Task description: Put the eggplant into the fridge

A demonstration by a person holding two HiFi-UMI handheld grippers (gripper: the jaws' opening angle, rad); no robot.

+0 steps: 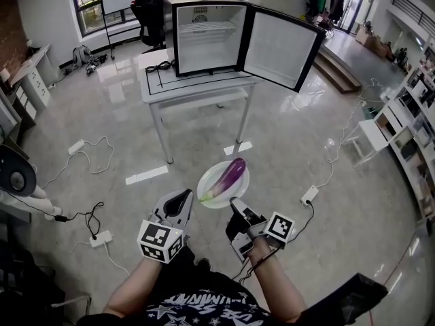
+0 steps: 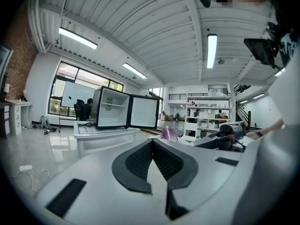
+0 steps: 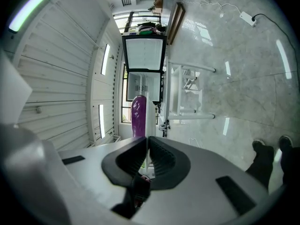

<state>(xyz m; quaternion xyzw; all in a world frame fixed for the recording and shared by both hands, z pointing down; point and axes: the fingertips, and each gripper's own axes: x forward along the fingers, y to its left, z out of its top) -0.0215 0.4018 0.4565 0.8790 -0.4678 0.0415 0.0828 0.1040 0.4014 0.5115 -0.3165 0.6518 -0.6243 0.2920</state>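
right gripper view shows the right gripper point(image 3: 146, 142) pinching the rim of the plate point(image 3: 150, 118), the eggplant point(image 3: 138, 116) loose just beyond its tips and the left gripper point(image 2: 152, 143) shut empty alongside, so one-sided tilt toward the fridge point(image 1: 204, 43) far ahead could roll it off.

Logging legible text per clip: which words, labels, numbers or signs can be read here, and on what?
No text can be read.
Shirt print: upside down, cut off, illegible.
Sticker inside the fridge: too small.
Marker cubes: square patterns only, no letters.
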